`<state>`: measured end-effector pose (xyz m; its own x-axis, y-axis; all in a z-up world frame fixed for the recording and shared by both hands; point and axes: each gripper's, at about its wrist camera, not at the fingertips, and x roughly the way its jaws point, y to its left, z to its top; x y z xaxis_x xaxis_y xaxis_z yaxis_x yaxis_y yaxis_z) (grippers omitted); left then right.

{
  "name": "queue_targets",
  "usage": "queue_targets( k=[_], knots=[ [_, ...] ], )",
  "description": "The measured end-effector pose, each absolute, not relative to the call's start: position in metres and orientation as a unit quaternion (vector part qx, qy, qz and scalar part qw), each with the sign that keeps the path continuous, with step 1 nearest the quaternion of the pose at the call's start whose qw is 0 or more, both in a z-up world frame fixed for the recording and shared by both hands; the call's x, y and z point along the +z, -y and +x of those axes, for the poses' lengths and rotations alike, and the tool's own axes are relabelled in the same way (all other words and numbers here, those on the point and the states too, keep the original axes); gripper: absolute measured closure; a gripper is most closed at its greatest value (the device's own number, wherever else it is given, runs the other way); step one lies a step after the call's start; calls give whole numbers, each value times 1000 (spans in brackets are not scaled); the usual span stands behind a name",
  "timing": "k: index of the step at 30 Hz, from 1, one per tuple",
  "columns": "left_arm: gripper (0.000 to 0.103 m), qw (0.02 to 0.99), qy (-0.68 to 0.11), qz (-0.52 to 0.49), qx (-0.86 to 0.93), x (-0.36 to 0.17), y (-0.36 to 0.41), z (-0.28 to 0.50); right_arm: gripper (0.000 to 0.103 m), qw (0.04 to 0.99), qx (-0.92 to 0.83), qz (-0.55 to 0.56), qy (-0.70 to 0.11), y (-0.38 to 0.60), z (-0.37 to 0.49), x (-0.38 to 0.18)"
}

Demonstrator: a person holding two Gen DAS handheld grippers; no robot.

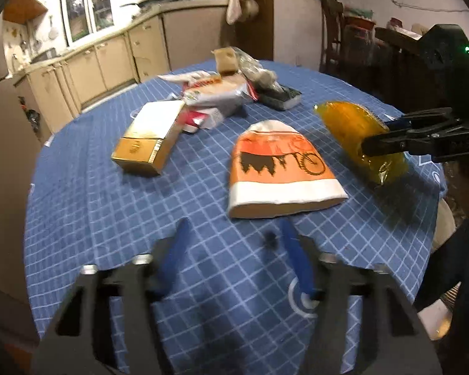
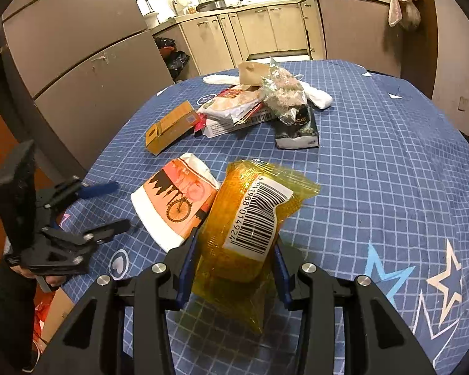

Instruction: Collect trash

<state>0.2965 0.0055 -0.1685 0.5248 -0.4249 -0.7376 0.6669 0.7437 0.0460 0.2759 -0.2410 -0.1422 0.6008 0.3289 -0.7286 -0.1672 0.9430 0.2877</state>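
The right tool (image 2: 234,268) is clamped on a yellow plastic packet (image 2: 250,218) with a barcode label, holding it above the tabletop (image 2: 375,172), while the left tool (image 1: 234,250) hangs with its fingers spread wide and nothing between them. Just beside the packet lies a flattened orange-and-white paper cup (image 1: 281,168) with a bicycle print. Farther back sit a gold box (image 1: 150,140) and a pile of wrappers and cartons (image 1: 231,90)
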Motion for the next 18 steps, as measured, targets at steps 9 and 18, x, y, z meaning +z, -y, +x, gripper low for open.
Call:
queue_targets(
  k=[9, 18],
  knots=[
    [61, 857, -357, 164, -333, -167, 10, 305, 59, 890, 149, 100, -420, 238, 278, -141],
    [18, 869, -346, 45, -352, -139, -13, 306, 59, 892, 143, 106, -416, 253, 277, -139]
  ],
)
